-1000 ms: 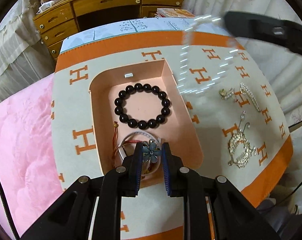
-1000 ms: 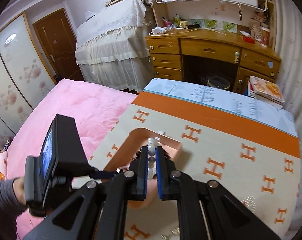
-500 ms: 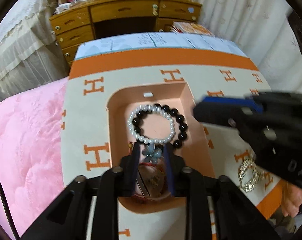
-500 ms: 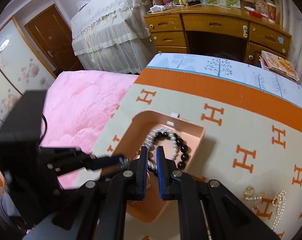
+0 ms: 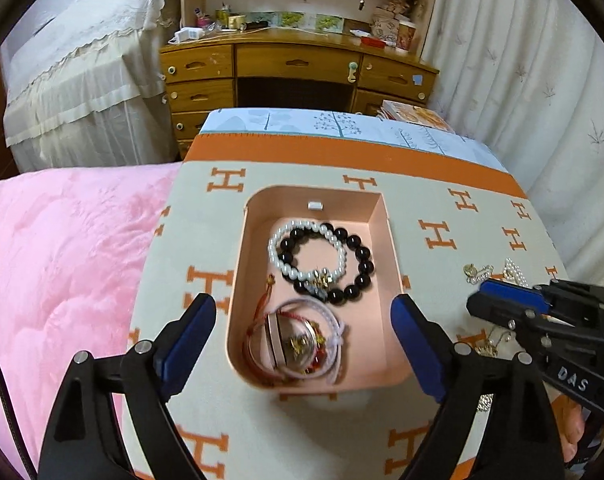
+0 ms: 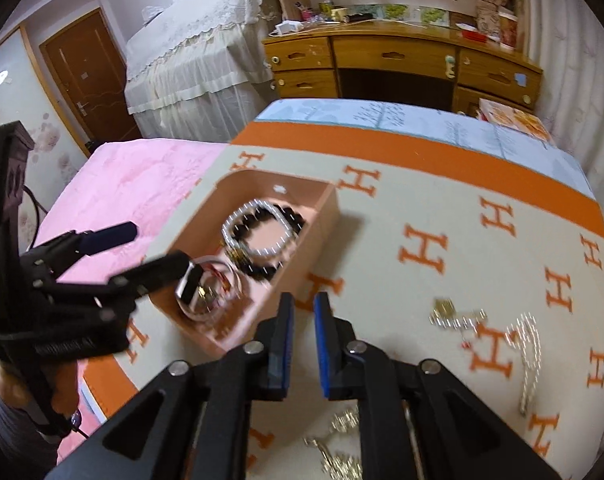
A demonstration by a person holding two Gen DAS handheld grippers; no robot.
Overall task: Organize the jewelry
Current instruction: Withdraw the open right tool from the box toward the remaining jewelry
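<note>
Released since a second ago, both bracelets lie in the pink tray (image 5: 393, 248): left gripper (image 5: 303, 344) opening wide, empty, above it; right gripper (image 6: 303, 344) opening slightly, empty, over loose jewelry (image 6: 457, 318) on the blanket (image 5: 437, 208).

My fingers (image 5: 190, 336) were matt black plastic with blue ribbed pads. The tray (image 5: 381, 344) was smooth matt peach plastic. At its 12 o'clock end, the black beads (image 5: 361, 256) were glossy and the pearl bracelet (image 5: 278, 256) lustrous. The cloth (image 5: 206, 248) under the tray was soft and woven; the desk (image 5: 298, 64) was varnished wood.
</note>
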